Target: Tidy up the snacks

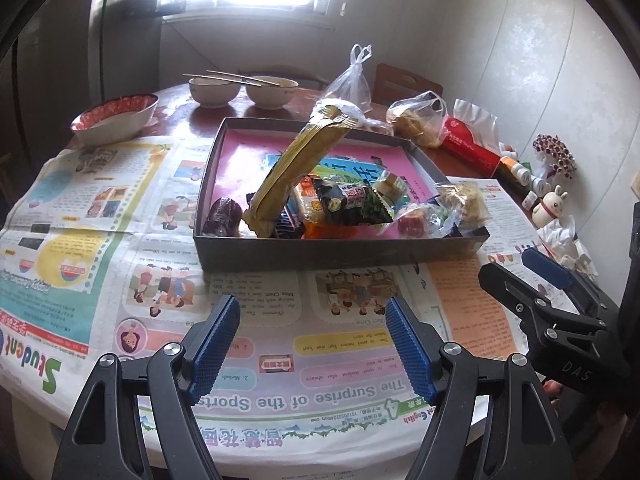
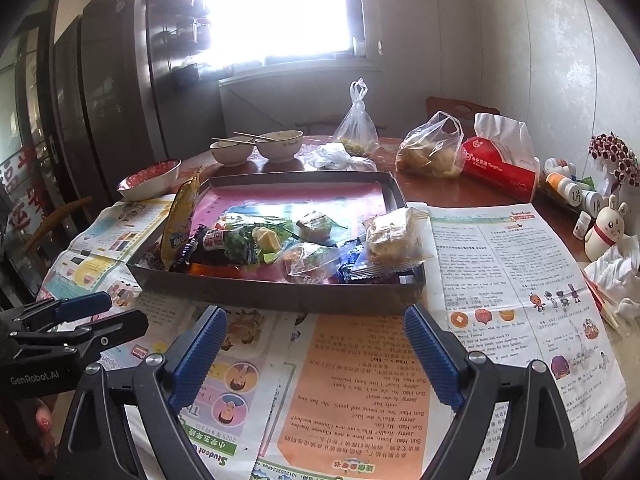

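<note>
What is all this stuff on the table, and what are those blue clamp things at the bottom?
box: 1, grey, mid-table on the newspapers
gold packet: 1, leaning up out of the box
small wrapped snacks: several, mixed colours, piled at the box's near end
newspapers: several sheets, colourful, covering the near table
bowls: 3, two pale ones with chopsticks at the back, one red-patterned at the left
plastic bags: 3, clear, behind the box
tissue pack: 1, red, right of the bags
rabbit figure: 1, white, far right
left gripper: black with blue pads, open, empty
right gripper: same, open, empty
</note>
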